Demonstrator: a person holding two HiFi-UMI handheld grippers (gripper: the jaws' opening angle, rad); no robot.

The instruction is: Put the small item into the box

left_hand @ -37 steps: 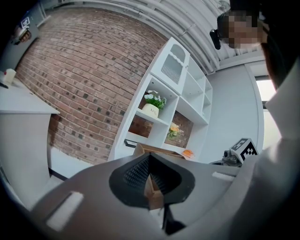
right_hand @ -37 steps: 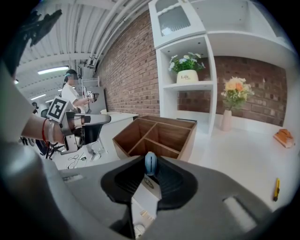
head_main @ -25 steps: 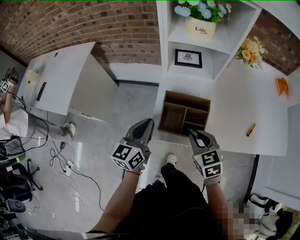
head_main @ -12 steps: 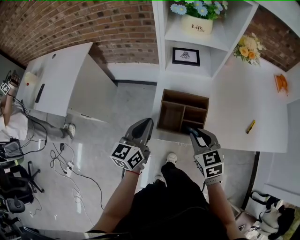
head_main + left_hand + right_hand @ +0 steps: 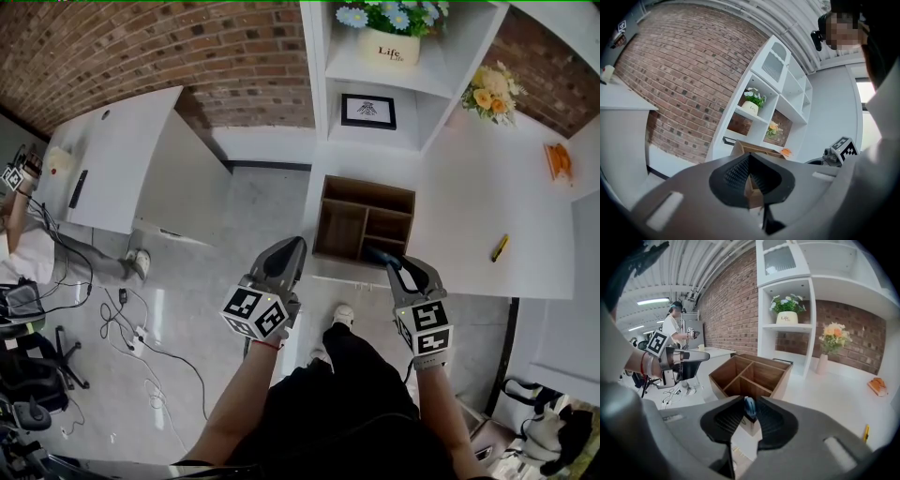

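- Left gripper (image 5: 288,253) is held out at 11 o'clock from the person's body. Its jaws are pressed together at the tips, and its own view shows nothing between them.
- Marker cube (image 5: 257,313) sits at the back of that gripper, just above the wrist.
- Wooden box (image 5: 364,219) lies at 1 o'clock from the left gripper. It stands open-topped on the white table (image 5: 478,206) and thin boards divide it into compartments, all bare wood inside.
- Right gripper (image 5: 386,262) is at 6 o'clock from the box. Its jaws are closed down on the small item (image 5: 749,407), a blue piece pinched upright between the ribbed pads.
- In the head view the small item overlaps the near right corner of the box. How high it hangs over the box cannot be told.
- Seen from the right gripper view, the box is at 12 o'clock just past the jaw tips, and the left gripper is at 10 o'clock, well apart.
- At 3 o'clock from the right gripper a yellow object (image 5: 501,247) lies on the table.
- At 2 o'clock, further out, an orange object (image 5: 559,161) rests near the table's far edge.
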